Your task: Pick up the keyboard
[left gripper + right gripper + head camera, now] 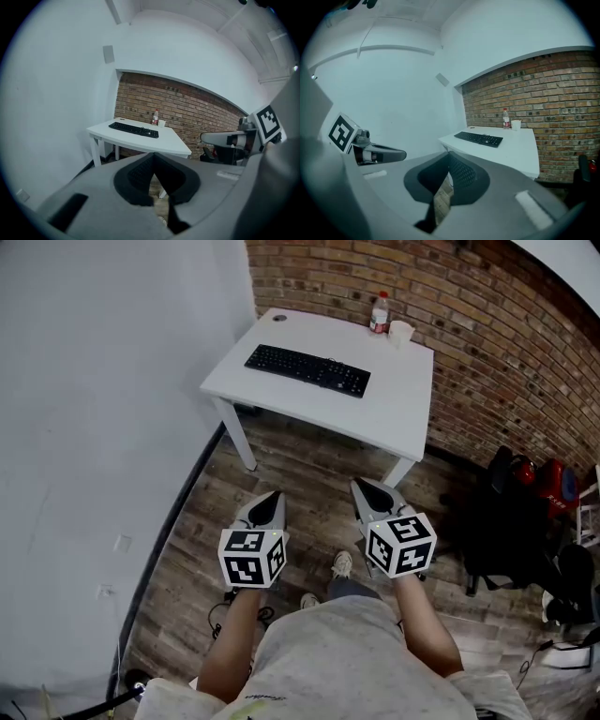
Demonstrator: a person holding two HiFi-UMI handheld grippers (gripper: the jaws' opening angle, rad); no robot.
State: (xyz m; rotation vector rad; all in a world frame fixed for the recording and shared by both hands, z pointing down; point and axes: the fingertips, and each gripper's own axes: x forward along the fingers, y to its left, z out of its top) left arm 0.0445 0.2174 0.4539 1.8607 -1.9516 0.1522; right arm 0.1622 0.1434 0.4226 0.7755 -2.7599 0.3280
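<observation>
A black keyboard (pixel 307 369) lies on a white table (pixel 394 409) ahead, well out of reach of both grippers. It also shows in the left gripper view as the keyboard (pixel 133 129) and in the right gripper view as the keyboard (pixel 478 138). My left gripper (pixel 273 495) is held over the wooden floor, shut, with nothing in it. My right gripper (pixel 361 486) hangs beside it at the same height, shut and empty too. Both point toward the table, slightly downward.
A plastic bottle (pixel 380 312) and a white cup (pixel 400 333) stand at the table's far edge by the brick wall (pixel 487 324). A white wall (pixel 103 427) runs along the left. Dark chairs and bags (pixel 525 521) sit to the right. The person's shoes (pixel 342 564) are on the wood floor.
</observation>
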